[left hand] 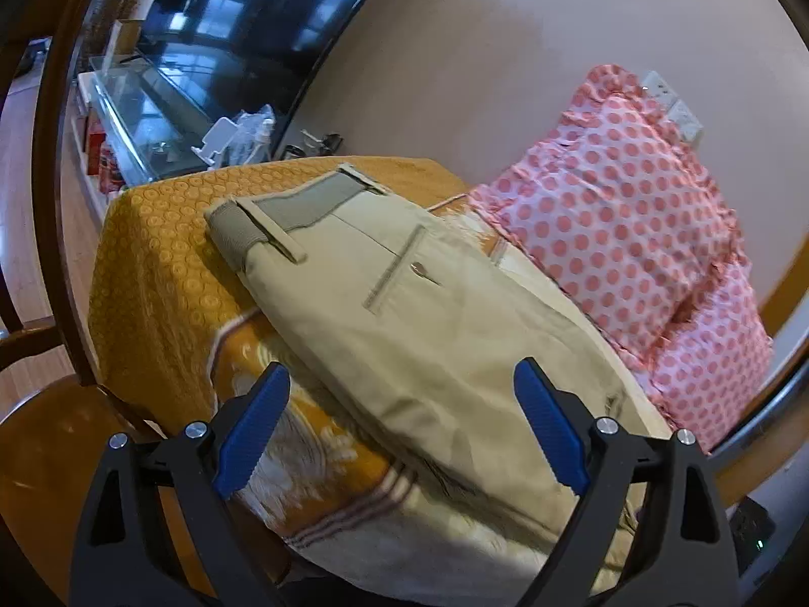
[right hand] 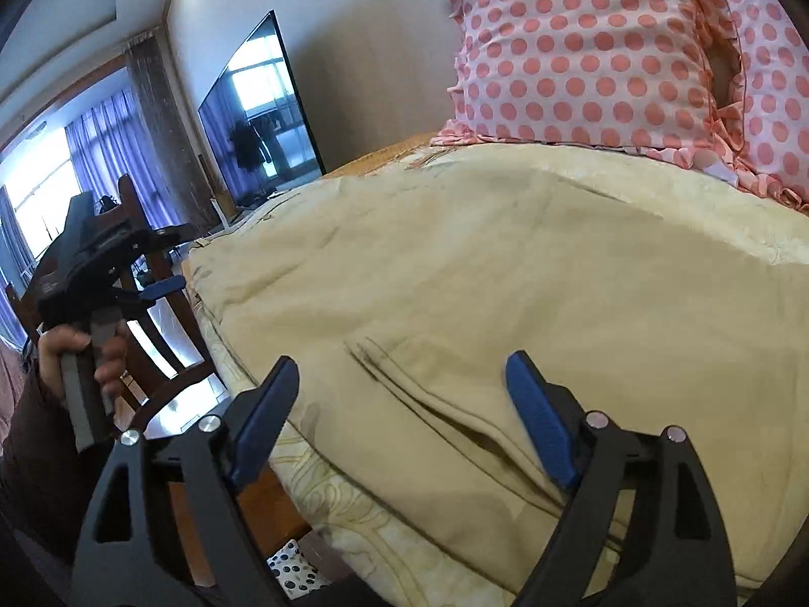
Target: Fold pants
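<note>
Our left gripper [left hand: 402,425] has its blue pads spread wide and holds nothing; it hovers just above the lower stretch of the pants [left hand: 404,303], which pass between and beyond the two fingers. From there the khaki cloth runs up and away to the left, its long axis slanting toward the waistband [left hand: 298,205] at the far end, where the belt loops and a back pocket with its button show. So the garment lies lengthwise ahead of this tool, waist farthest off.

Our right gripper [right hand: 399,422] is likewise wide apart and empty, set low over the near edge of the same cloth, by a slanted pocket seam [right hand: 404,379]. In its view the left gripper [right hand: 151,273] stands off to the left, beyond the edge of the cloth and clear of it (we judge it nearer the leg end, though the hems themselves are out of sight).

The pants lie flat on the patterned yellow bedcover [left hand: 151,263], with the dotted pink pillow [left hand: 632,212] just beside their far edge. We judge the coming fold must carry one end along that long axis toward the other.
</note>
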Demonstrator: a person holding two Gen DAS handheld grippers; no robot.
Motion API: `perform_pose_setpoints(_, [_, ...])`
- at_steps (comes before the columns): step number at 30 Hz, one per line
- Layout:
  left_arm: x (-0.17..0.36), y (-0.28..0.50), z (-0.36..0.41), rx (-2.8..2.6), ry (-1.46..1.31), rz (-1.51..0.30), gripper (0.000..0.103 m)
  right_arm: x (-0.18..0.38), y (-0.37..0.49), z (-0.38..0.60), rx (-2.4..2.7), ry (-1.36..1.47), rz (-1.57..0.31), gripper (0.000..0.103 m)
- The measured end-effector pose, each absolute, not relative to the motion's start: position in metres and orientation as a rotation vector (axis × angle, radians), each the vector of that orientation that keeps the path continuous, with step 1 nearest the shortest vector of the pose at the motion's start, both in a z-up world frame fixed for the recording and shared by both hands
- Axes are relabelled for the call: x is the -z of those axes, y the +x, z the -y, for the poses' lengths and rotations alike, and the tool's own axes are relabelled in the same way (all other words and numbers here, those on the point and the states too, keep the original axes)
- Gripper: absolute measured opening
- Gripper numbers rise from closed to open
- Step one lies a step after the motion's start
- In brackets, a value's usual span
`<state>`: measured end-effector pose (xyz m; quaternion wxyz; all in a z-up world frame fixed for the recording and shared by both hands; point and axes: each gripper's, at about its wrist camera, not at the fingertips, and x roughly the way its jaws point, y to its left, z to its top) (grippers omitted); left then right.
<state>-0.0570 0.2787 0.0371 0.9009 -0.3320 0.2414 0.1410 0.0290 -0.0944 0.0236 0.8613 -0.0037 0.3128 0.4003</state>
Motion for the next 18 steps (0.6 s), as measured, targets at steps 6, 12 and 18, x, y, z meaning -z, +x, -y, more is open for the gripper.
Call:
perform_pose_setpoints(6, [-0.033, -0.043, -0.302, -0.355, -0.72, -0.501, 0.091, -0.022, 0.035, 0.091, -0.861, 0.004, -0.645, 0.084])
perform_pose_setpoints(12, [-0.032, -0.039, -0.317, -0.333, -0.787, -0.49, 0.091, -0.019, 0.036, 0.091, -0.873, 0.004, -0.63, 0.087])
perform_pose_setpoints(18, [-0.023, -0.043, -0.294, -0.1, -0.923, -0.485, 0.091, -0.018, 0.036, 0.089, -0.883, -0.003, -0.611, 0.091])
